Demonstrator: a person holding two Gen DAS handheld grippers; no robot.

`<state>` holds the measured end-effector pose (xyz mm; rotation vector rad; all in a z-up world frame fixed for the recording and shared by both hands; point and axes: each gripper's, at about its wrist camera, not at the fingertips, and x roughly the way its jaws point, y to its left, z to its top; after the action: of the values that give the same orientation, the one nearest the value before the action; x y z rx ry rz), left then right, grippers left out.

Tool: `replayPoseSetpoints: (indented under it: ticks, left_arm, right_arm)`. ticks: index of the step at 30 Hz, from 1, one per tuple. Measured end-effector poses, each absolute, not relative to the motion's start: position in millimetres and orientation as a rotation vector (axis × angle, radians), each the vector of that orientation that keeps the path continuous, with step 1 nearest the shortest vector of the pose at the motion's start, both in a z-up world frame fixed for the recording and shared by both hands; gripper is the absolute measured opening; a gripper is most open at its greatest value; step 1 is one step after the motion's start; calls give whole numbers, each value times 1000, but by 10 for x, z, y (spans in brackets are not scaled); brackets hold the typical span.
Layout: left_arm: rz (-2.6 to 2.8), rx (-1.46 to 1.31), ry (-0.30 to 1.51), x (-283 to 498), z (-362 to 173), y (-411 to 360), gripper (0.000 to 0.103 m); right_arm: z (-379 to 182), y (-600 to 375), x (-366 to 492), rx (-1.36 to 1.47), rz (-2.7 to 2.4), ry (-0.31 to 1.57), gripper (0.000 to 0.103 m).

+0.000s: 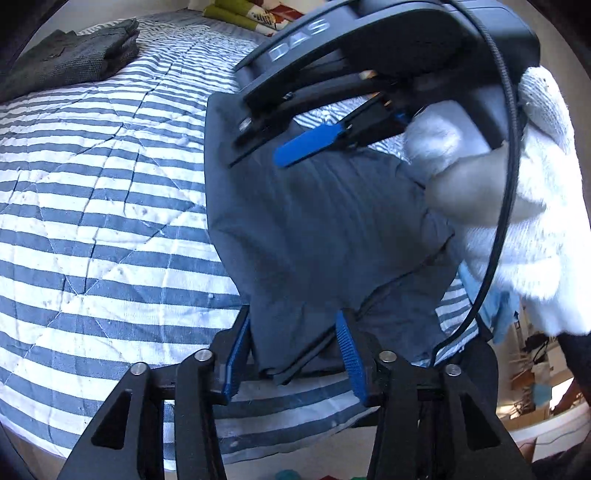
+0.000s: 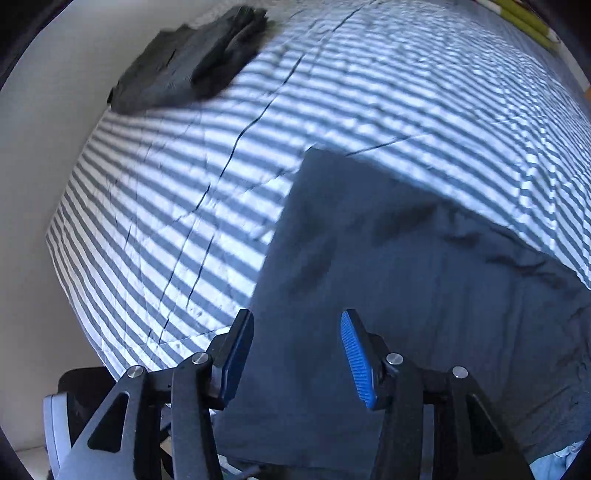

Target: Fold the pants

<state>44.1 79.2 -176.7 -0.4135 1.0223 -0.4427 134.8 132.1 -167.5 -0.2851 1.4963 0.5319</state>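
Note:
Dark blue-grey pants [image 2: 406, 295] lie spread on a blue-and-white striped bedcover [image 2: 369, 92]. My right gripper [image 2: 297, 354] hovers over their near left part, open, with nothing clamped between its blue pads [image 2: 356, 358]. In the left wrist view the same pants [image 1: 325, 229] run from under the right gripper down to my left gripper [image 1: 293, 362]. It is open, and a folded end of the fabric sits loosely between its fingers. A white-gloved hand [image 1: 535, 221] holds the right gripper, whose blue pad [image 1: 306, 147] shows above the cloth.
A folded grey garment [image 1: 74, 55] [image 2: 192, 59] rests at the bed's far left corner. Green and patterned pillows [image 1: 251, 14] lie at the head. The bed's edge runs below my left gripper, with floor and room clutter [image 1: 535, 369] beyond. A white wall [image 2: 37, 184] borders the bed's left side.

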Motion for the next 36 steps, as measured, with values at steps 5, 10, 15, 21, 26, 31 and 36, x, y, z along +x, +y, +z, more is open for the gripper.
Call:
replayPoseSetpoints:
  ticks: [5, 10, 15, 21, 26, 31, 36]
  left_arm:
    - [-436, -461, 980, 410, -1736, 817, 30]
    - [-449, -440, 951, 381, -1694, 744, 23]
    - [-458, -443, 955, 382, -1671, 775, 27]
    - [-456, -529, 957, 399, -1646, 924, 70]
    - [-426, -568, 965, 538, -1641, 976, 61]
    - [-437, -514, 997, 617, -1709, 844, 9]
    - [-431, -549, 934, 526, -1634, 990, 5]
  right_arm:
    - [-1811, 1564, 1310, -337, 501, 1517, 45]
    - [-1969, 1762, 1409, -390, 468, 1545, 45]
    - [-2046, 1782, 1407, -459, 424, 1550, 9]
    - [-1913, 1446, 1462, -369, 455, 1548, 3]
    - [-1847, 1258, 1564, -304, 463, 1558, 3]
    - [-1776, 1128, 1573, -282, 483, 1534, 3]
    - [-1631, 1072, 1464, -229, 502, 1485, 2]
